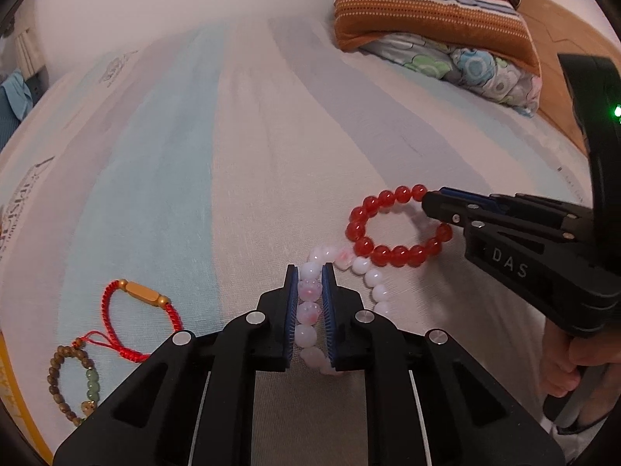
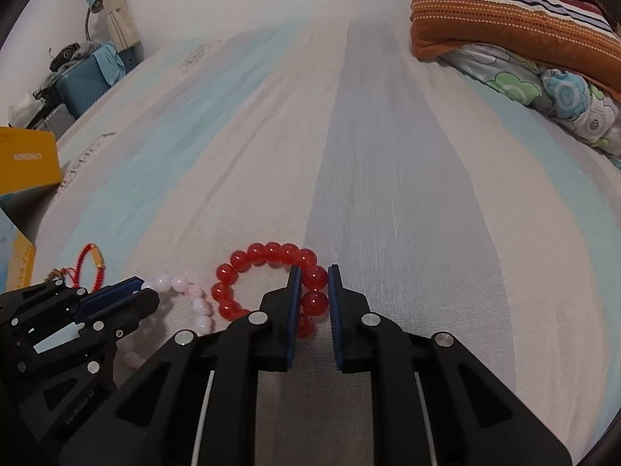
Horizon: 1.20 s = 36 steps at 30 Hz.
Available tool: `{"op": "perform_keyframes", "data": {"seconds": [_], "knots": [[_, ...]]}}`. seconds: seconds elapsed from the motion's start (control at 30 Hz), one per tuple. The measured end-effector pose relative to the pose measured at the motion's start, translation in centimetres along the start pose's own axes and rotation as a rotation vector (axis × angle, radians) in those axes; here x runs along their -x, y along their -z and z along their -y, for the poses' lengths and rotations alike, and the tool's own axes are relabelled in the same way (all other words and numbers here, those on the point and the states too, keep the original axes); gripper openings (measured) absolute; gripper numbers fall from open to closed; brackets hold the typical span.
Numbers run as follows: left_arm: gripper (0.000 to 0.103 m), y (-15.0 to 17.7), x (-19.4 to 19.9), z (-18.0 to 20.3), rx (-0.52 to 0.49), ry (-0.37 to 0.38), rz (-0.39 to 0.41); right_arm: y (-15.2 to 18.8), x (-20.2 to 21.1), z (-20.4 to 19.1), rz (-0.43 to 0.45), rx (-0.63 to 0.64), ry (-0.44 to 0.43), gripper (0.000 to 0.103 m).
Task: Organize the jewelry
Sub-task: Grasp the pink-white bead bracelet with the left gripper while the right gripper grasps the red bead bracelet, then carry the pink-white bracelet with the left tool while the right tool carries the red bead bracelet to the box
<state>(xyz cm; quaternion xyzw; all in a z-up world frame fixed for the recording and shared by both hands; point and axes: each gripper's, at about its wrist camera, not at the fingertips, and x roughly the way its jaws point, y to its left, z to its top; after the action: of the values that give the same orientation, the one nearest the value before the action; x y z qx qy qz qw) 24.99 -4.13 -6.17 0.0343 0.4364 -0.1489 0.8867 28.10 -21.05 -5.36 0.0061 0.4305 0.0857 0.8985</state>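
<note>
Mid-pickup on the bed (image 1: 240,147), the left gripper (image 1: 310,272) pinches the white bracelet (image 1: 309,312) and the right gripper (image 2: 313,272) straddles the red bracelet (image 2: 271,254), jaws narrow; next, probably lift.

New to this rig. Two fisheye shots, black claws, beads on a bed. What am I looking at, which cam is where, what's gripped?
No robot here: a person holds two handheld two-finger grippers, each with a fisheye camera looking forward along its fingers.

The left wrist view shows the left gripper at the bottom, its blue pads either side of the white-pink bead bracelet and closed on it. The right gripper enters from the right side, with the person's hand on its handle.

The right wrist view shows the right gripper around beads of the red bead bracelet; a gap remains beside one pad, so I cannot tell whether it grips.

Everything lies on a striped bedsheet. Further left lie a red cord bracelet and a brown bead bracelet, both untouched. Folded blankets sit at the far end.
</note>
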Motion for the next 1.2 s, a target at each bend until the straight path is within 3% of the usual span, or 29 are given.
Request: {"op": "perform_keyframes", "data": {"seconds": [1.2], "knots": [[0.012,-1.2,9.3,1.0,0.028,-0.039,0.078,-0.6,8.6,-2.2,0.085,0.006,0.004,0.013]]}}
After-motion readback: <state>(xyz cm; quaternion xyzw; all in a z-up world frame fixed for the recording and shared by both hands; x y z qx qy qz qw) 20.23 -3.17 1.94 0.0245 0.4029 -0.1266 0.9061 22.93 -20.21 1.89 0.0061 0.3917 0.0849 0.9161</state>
